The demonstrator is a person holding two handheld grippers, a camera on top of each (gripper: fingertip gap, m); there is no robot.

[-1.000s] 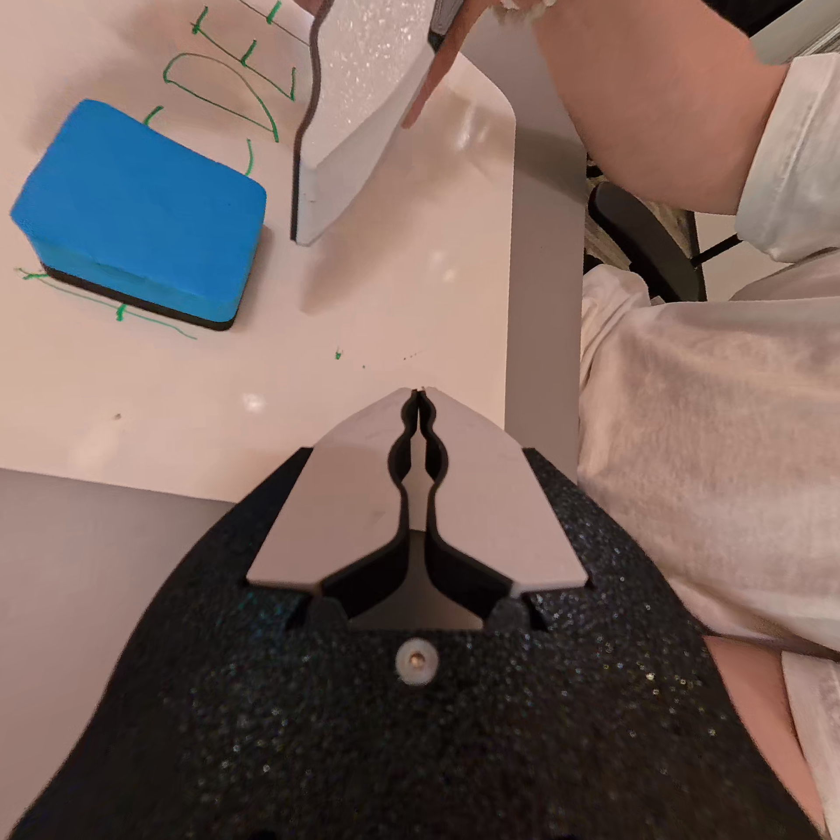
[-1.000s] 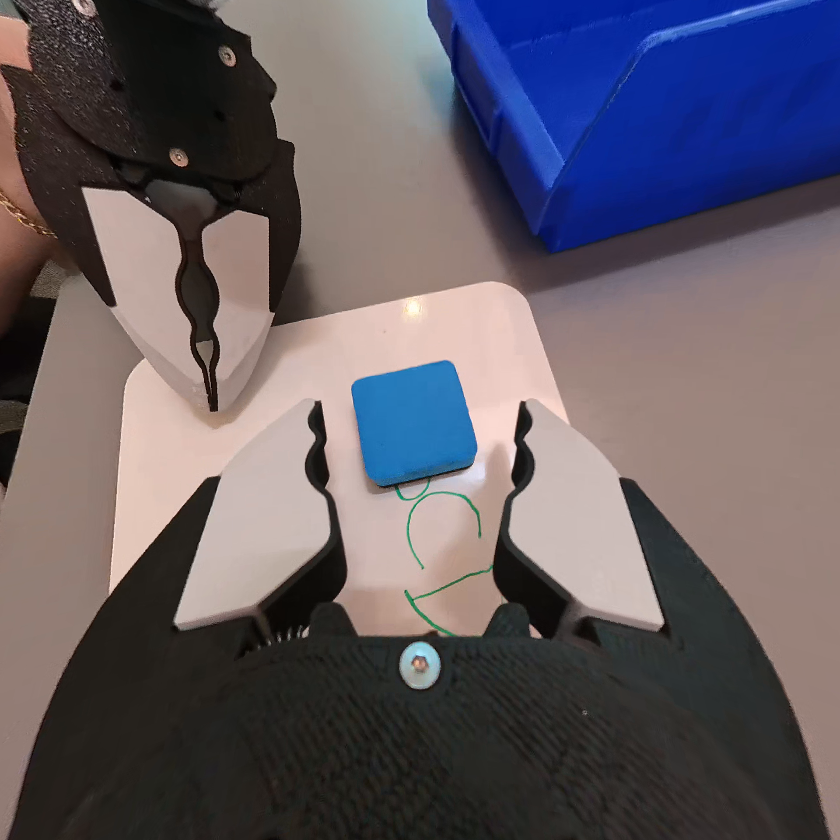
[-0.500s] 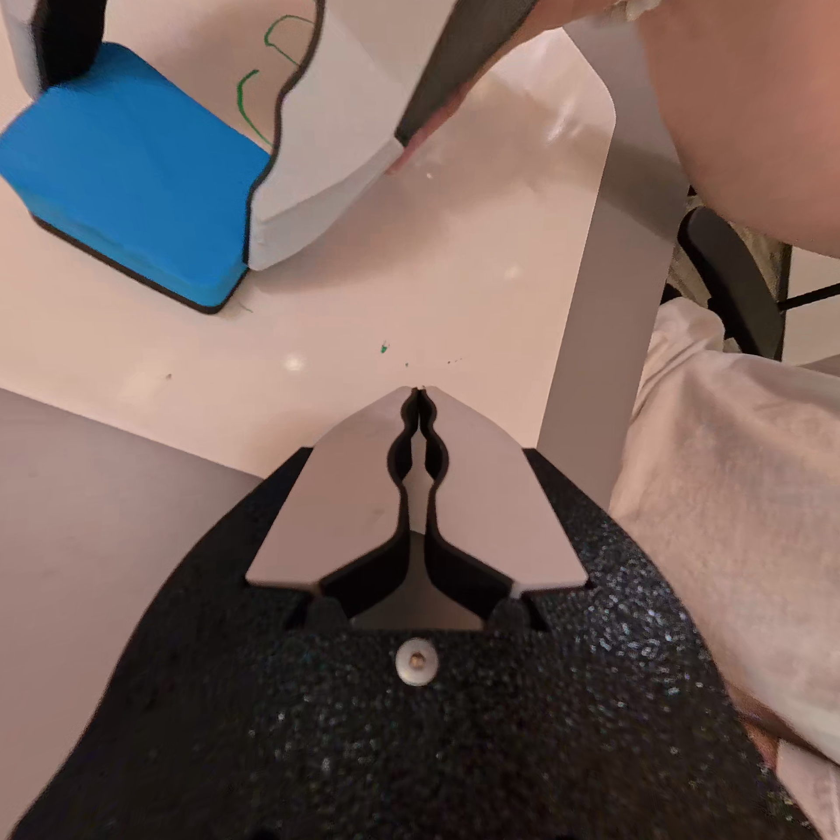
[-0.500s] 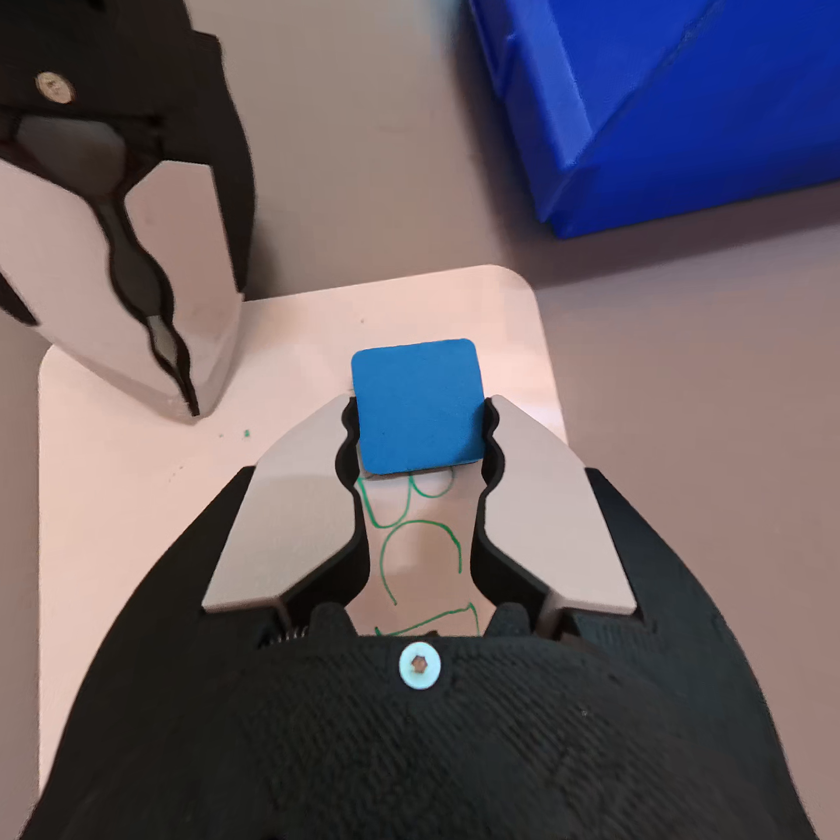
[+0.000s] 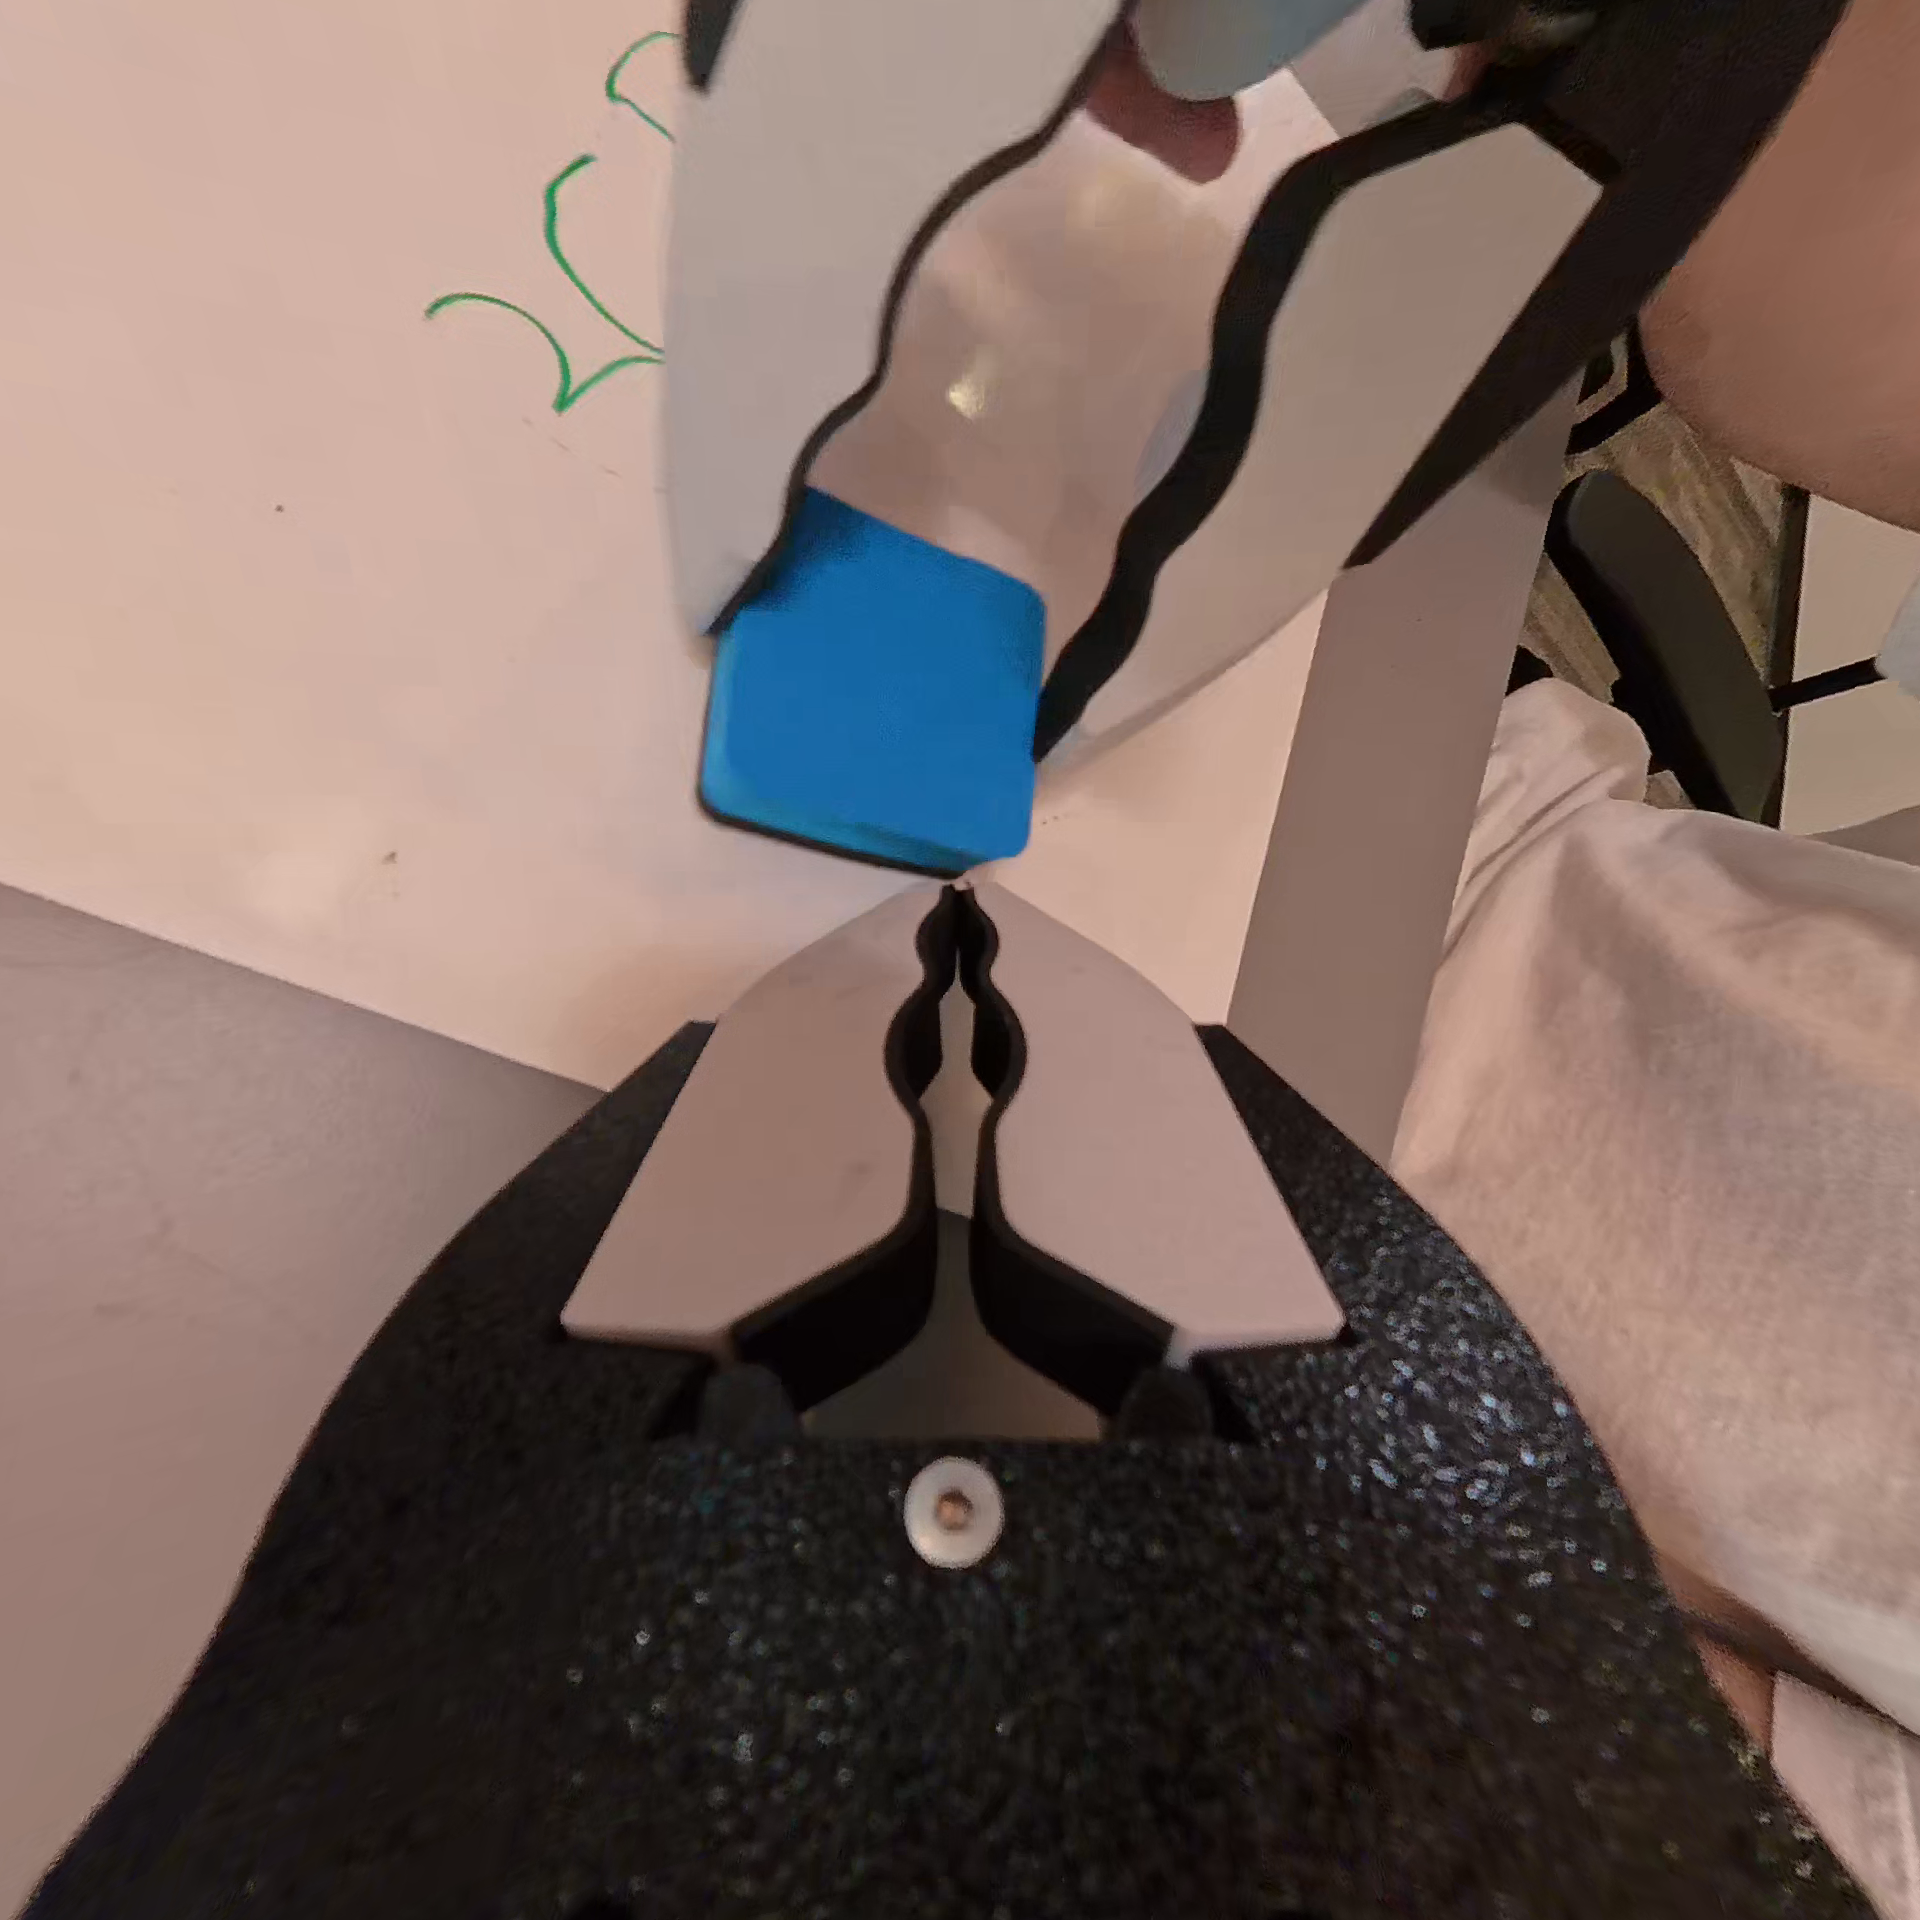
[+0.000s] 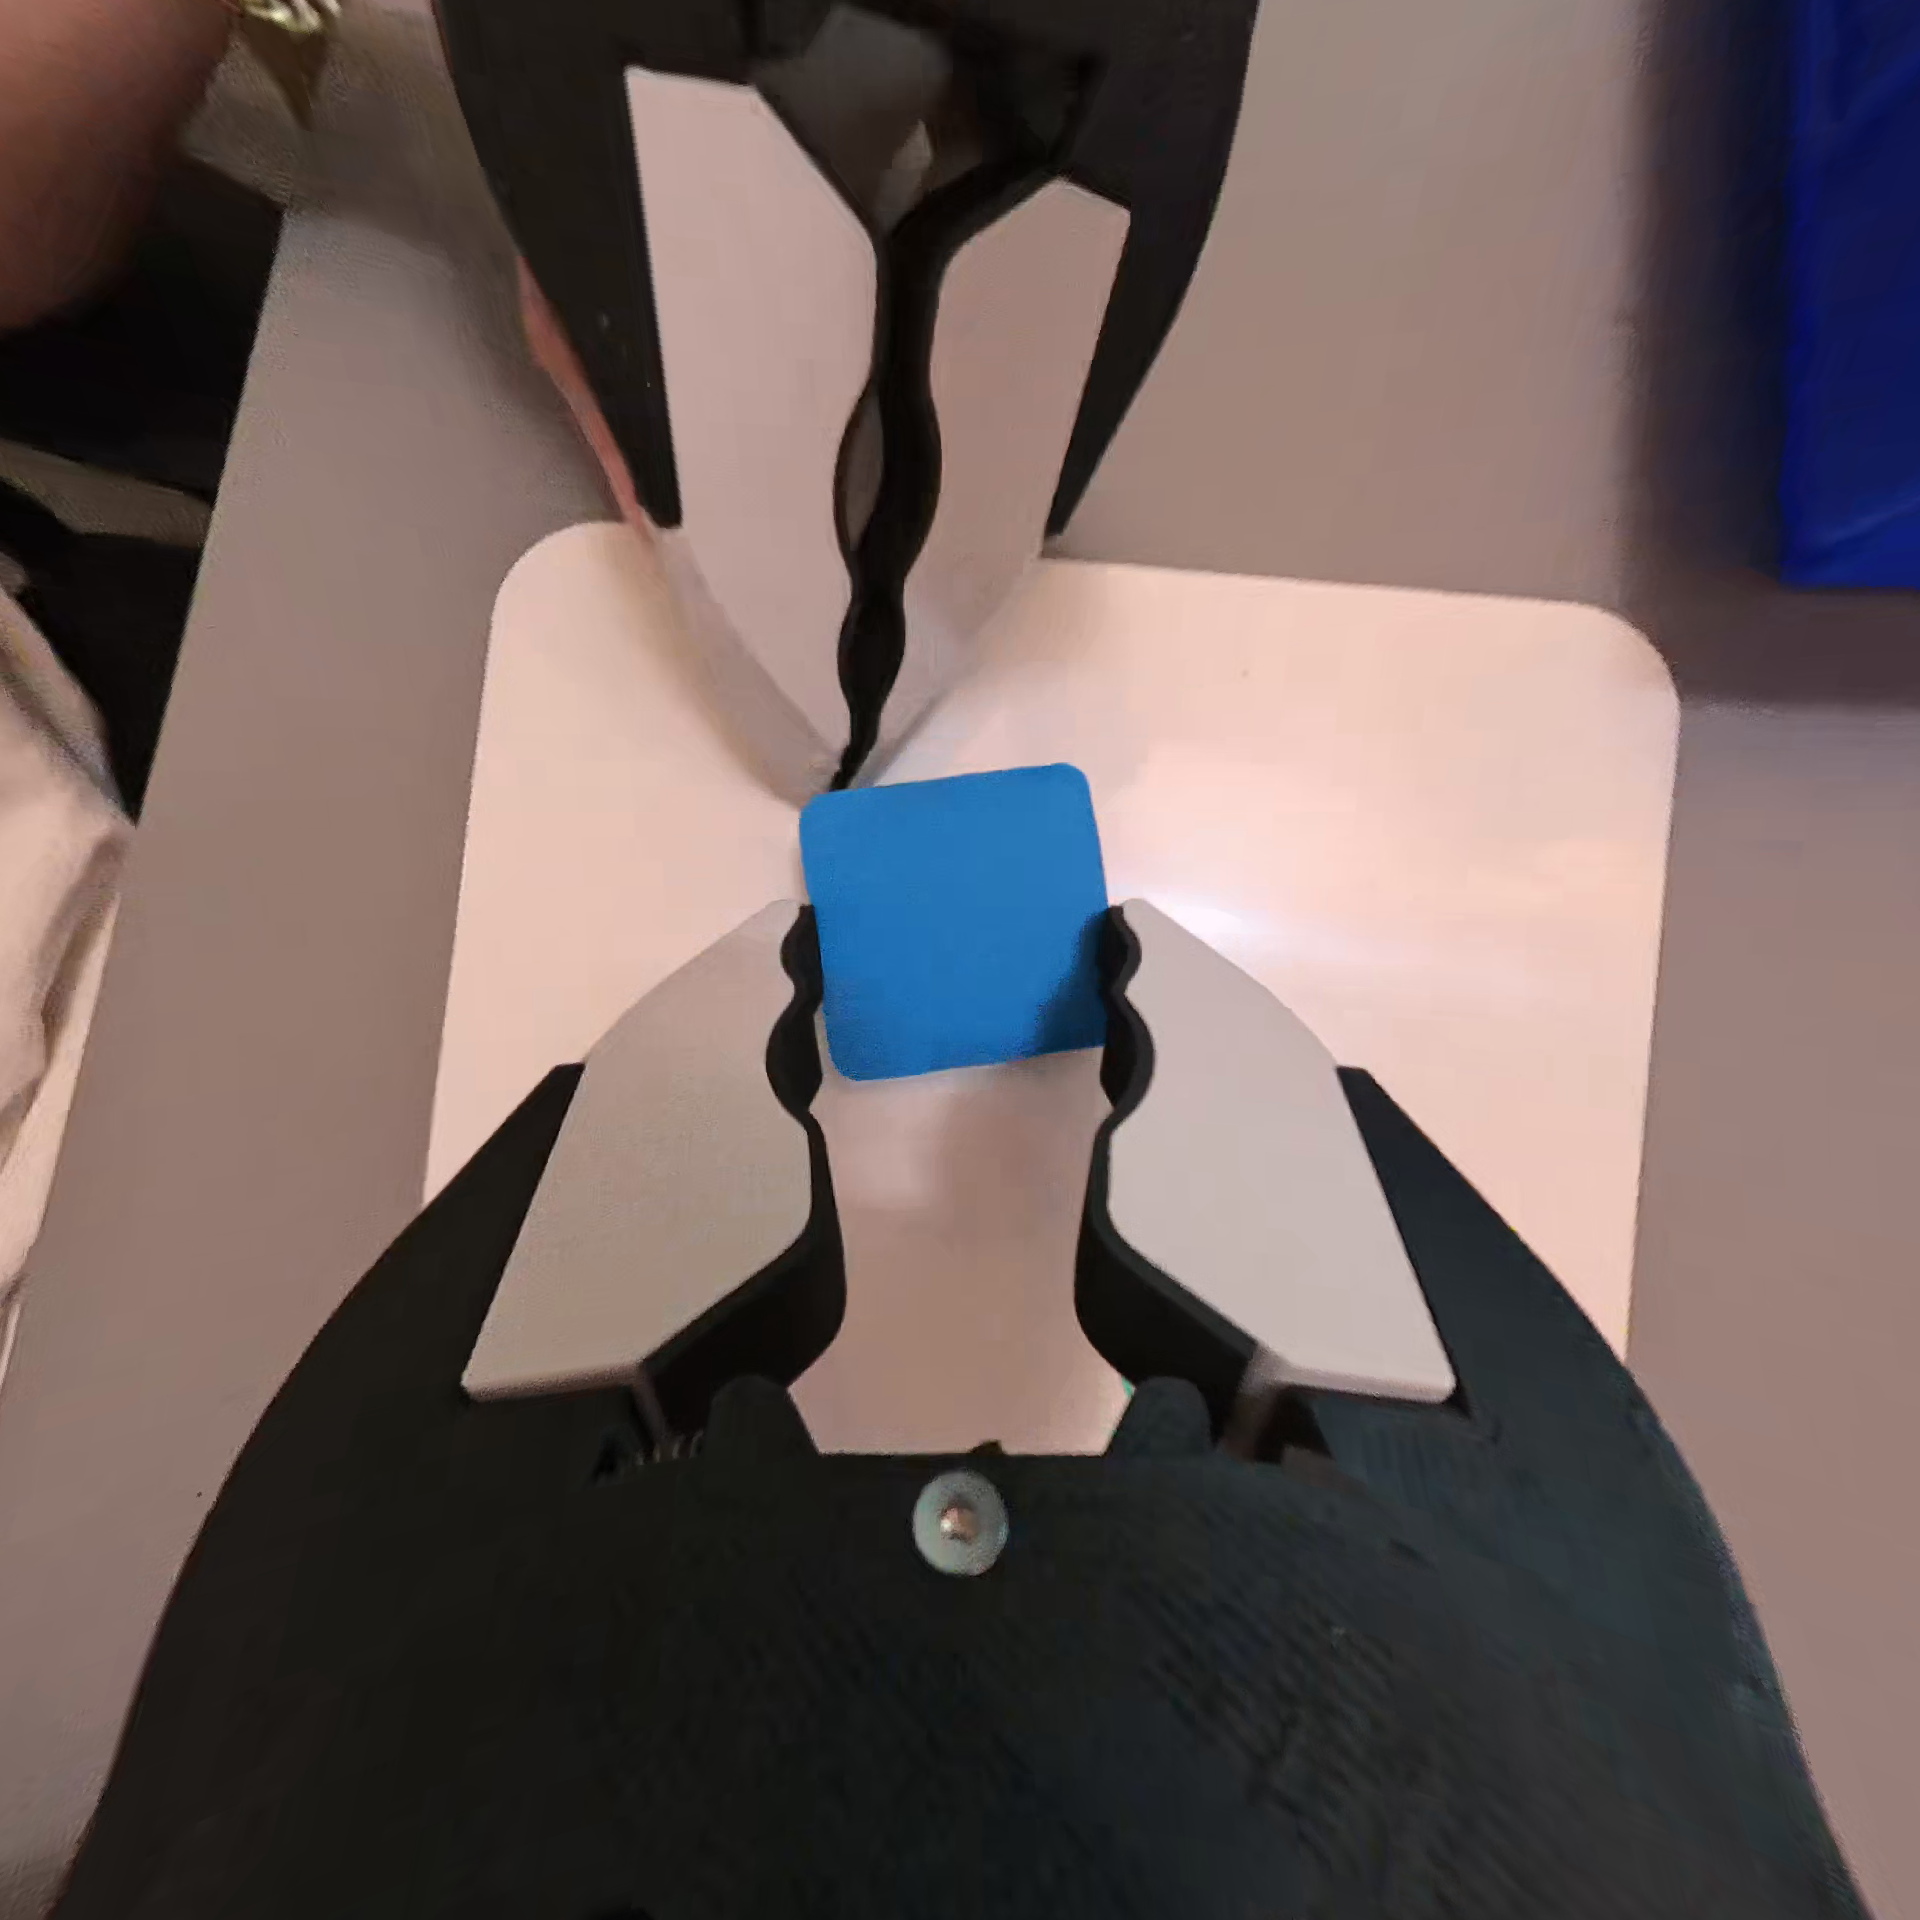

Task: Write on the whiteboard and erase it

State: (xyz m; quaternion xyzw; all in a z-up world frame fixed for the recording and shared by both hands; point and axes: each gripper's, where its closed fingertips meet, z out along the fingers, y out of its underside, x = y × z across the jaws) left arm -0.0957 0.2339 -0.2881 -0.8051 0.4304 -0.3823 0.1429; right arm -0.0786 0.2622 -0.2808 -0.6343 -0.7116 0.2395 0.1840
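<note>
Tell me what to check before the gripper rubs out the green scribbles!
1. Eraser held: ok. The right gripper is shut on its two sides.
2. Eraser flat on the whiteboard: cannot tell. Its bottom is hidden in the right wrist view and blurred in the left.
3. Green marks left to wipe: ok. Some show beside the right gripper in the left wrist view.
4. Left gripper out of the way: not ok. Its shut tips sit on the board, right by the eraser's corner.
5. Board held steady: ok, probably. The left gripper seems to press on it.
</note>
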